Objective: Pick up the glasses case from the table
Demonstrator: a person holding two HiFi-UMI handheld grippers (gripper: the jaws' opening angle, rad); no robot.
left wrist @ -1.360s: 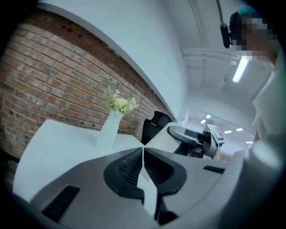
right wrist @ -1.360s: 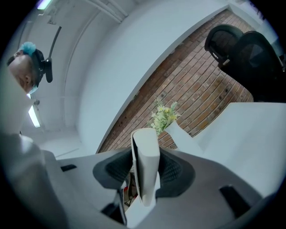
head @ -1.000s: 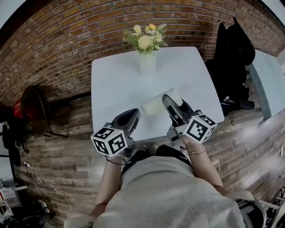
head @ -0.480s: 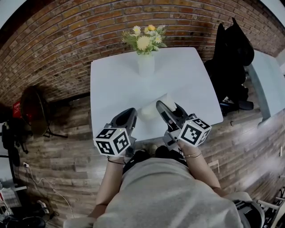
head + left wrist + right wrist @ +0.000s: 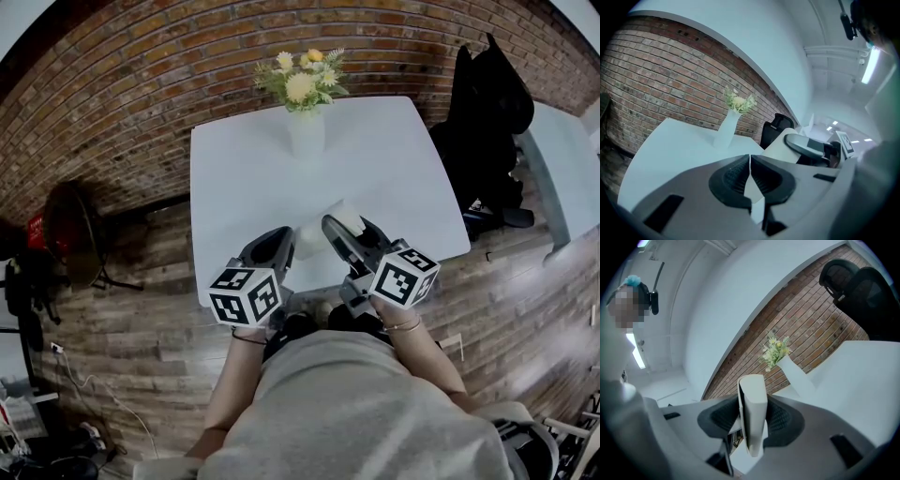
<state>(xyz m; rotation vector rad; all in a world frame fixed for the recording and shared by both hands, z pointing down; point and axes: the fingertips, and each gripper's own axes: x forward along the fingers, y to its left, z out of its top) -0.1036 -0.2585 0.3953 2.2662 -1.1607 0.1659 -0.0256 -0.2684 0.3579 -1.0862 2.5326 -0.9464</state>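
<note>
The white glasses case [image 5: 323, 225] sits over the near part of the white table [image 5: 375, 150]. My right gripper [image 5: 339, 234] is shut on it. In the right gripper view the case [image 5: 753, 404] stands on edge, and the two ribbed pads [image 5: 780, 420] press on its flat sides. I cannot tell whether the case touches the table. My left gripper [image 5: 274, 248] hovers just to the case's left over the table's near edge. Its jaws [image 5: 750, 161] are shut with nothing between them.
A white vase with yellow and white flowers [image 5: 307, 131] stands at the table's far edge by the brick wall. A black chair draped with dark cloth [image 5: 487, 122] is to the right. A dark fan [image 5: 70, 230] stands on the wood floor at the left.
My right gripper has drifted a little left and nearer with the case in its grip. The left gripper has shifted slightly right and stays shut.
</note>
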